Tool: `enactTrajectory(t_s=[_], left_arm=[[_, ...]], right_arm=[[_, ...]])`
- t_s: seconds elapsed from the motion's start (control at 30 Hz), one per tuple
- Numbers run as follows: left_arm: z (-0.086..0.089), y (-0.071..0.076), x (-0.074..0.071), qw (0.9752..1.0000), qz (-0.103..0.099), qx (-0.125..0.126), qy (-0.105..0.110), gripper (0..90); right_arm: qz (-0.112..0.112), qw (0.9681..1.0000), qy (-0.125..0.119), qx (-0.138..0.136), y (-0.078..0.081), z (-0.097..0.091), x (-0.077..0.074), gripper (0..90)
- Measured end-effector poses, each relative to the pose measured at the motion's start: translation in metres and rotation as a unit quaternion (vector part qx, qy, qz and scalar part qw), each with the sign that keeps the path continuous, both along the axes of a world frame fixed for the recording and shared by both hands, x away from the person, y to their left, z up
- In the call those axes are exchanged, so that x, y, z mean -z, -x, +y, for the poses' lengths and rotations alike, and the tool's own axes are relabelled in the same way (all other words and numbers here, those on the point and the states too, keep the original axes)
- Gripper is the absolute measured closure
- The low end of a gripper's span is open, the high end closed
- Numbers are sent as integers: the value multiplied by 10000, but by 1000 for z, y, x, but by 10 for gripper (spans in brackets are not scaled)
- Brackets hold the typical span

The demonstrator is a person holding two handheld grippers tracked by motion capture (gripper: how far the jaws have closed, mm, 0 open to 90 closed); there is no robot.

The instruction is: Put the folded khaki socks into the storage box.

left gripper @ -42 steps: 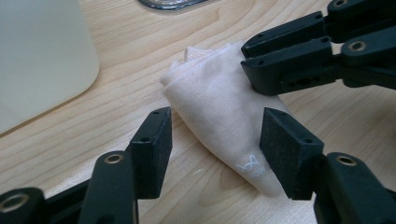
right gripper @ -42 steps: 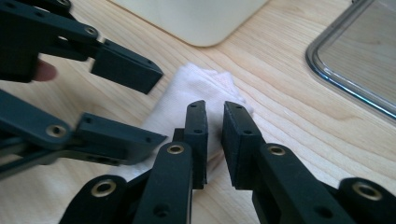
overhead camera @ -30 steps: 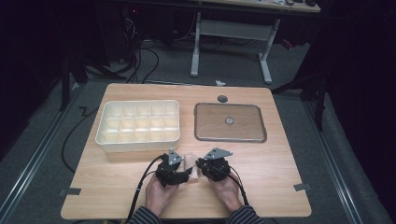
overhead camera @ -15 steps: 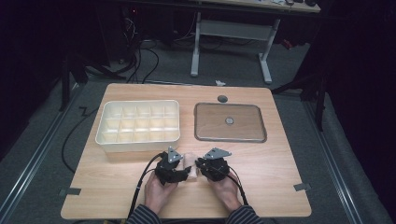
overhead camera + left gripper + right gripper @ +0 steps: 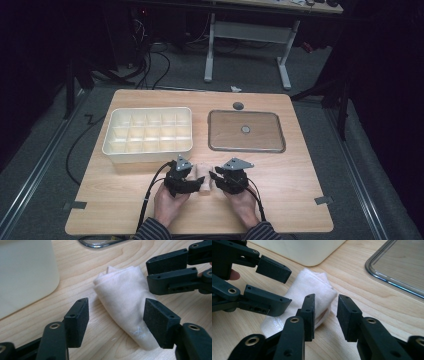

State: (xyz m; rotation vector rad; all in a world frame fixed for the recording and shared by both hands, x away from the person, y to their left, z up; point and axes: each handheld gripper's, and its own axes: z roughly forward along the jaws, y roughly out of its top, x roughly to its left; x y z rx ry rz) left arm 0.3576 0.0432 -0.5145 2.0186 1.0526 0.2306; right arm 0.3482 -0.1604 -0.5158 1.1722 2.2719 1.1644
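Left tongs [image 5: 116, 322]: I see them apart, just opening, cloth [image 5: 125, 305] between, unpressed.
Right tongs [image 5: 325, 315]: apart, just opening, cloth's edge loose between.

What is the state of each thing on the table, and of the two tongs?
Folded white cloth: lying on the table, folded, gripped by neither tongs.
Left tongs: open, jaws on either side of the cloth; they have just been opening.
Right tongs: open beside the cloth's edge; they have just been opening.
Divided tray: upright, compartments empty.
Clear lid: lying flat, off the tray.
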Motion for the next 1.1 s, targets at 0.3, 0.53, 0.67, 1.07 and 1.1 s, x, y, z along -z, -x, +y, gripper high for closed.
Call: enactTrajectory(t_s=[0.3, 0.53, 0.67, 1.07, 1.1], left_arm=[[0, -11, -9, 9998, 120, 147, -38, 342], [-2, -19, -11, 9997, 220, 91, 65, 329], [-5, -22, -5, 9995, 307, 20, -38, 314], [-12, -28, 9, 9983, 540, 226, -24, 415], [-13, -28, 9, 9980, 565, 290, 17, 440]], right_arm=[[-158, 9996, -133, 201, 8, -24, -7, 611], [-174, 9981, -128, 575, 14, -54, -3, 587], [-242, 9968, -2, 766, 19, -70, -1, 579], [17, 9899, 272, 1392, 27, -113, 8, 568], [9, 9897, 299, 1400, 27, -115, 9, 566]])
